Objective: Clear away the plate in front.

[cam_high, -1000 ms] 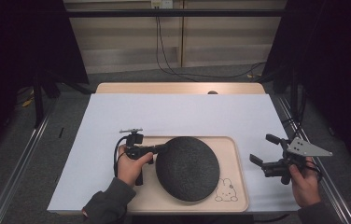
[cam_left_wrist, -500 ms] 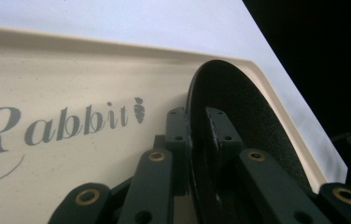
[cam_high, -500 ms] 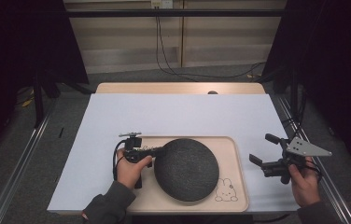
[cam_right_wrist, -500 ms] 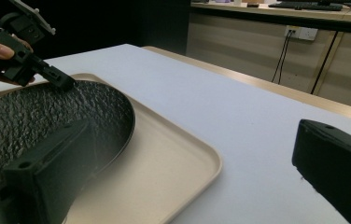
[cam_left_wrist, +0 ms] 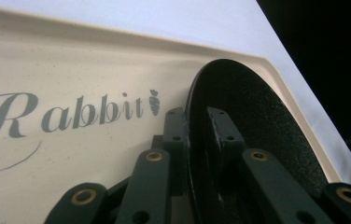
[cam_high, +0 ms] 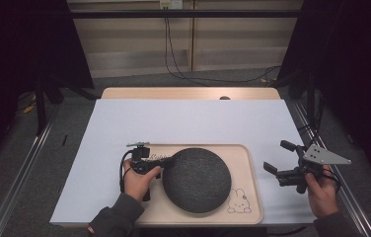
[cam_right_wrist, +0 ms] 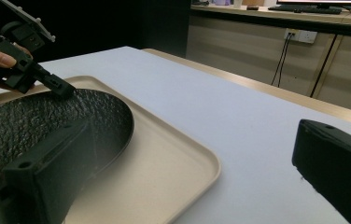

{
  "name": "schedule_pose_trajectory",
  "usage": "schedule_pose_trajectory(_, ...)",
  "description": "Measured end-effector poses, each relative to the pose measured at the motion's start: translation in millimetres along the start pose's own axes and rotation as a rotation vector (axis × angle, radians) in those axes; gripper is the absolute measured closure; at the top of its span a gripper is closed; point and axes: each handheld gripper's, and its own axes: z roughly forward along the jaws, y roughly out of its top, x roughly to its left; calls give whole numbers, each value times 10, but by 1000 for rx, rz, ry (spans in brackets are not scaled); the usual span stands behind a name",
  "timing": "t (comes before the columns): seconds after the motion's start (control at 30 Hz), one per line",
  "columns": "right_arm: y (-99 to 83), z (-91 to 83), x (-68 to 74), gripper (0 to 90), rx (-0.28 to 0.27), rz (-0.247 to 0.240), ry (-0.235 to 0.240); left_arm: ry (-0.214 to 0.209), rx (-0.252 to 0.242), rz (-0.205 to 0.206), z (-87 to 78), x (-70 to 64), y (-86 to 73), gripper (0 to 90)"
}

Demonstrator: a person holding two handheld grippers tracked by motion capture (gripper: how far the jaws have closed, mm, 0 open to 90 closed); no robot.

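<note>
White sheet (cam_high: 188, 121) over wooden table (cam_high: 188, 93)

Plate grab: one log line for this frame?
left gripper shut on plate rim | plate on tray | right gripper open, off tray

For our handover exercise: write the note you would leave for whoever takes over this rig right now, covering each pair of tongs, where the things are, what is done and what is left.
Left tongs: shut on the rim of the black round plate, at its left edge.
Right tongs: open, holding nothing, off the tray's right side above the white sheet.
Plate: lies in the beige rabbit tray, its gripped edge looking slightly raised.
Done: the plate is gripped.
Left: probably lifting or shifting the plate; the right tongs may be needed to steady the tray or take the far rim.
</note>
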Motion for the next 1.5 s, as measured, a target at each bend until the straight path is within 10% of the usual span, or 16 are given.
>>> schedule_pose_trajectory(0.83, -8, -12, 27, 0, 8, -5, 7, 73, 7, 64, 45, -50, -25, 746)
schedule_pose_trajectory(1.5, -11, -23, 30, 0, 24, -16, 5, 14, -120, 137, -17, -140, 71, 368)
